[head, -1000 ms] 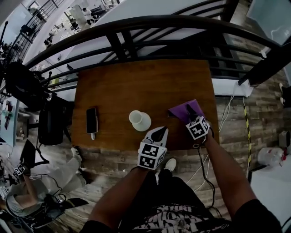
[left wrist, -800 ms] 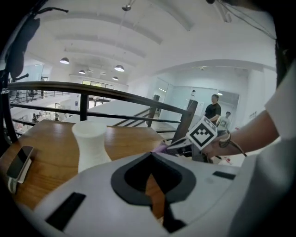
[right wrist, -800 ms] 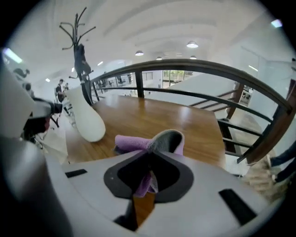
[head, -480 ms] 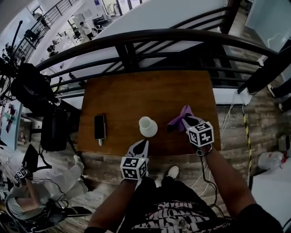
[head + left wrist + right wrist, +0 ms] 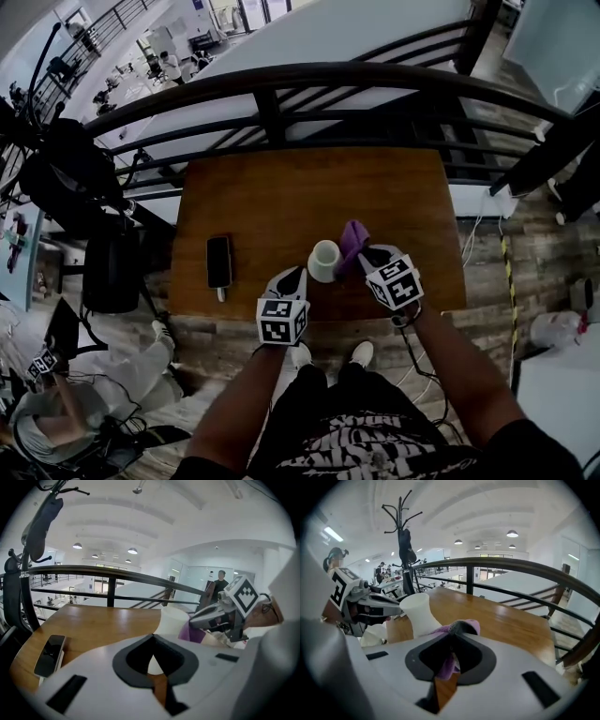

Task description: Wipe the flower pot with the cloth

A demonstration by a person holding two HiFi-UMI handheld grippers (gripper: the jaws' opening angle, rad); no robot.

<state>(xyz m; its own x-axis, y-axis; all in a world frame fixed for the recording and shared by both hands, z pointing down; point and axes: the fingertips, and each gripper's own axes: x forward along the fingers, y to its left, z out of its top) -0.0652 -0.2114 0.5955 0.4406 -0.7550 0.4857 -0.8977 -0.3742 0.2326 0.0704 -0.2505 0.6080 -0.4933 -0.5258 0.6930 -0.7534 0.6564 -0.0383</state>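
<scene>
Right tool [image 5: 364, 254] clamped on purple cloth [image 5: 352, 238], just beside white flower pot [image 5: 323, 261] near surface [image 5: 281, 192] front edge. Left tool [image 5: 297, 274] closed, empty, at that edge; phone [image 5: 218, 261] well left.

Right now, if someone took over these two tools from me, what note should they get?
Left tool: shut, empty, just short of the flower pot's near side.
Right tool: shut on the purple cloth, held against or right beside the pot's right side.
Pot: upright on the wooden table, phone lying to its left.
Done: cloth picked up and brought to the pot.
Left: wipe the pot; probably steady it with the left tool.
</scene>
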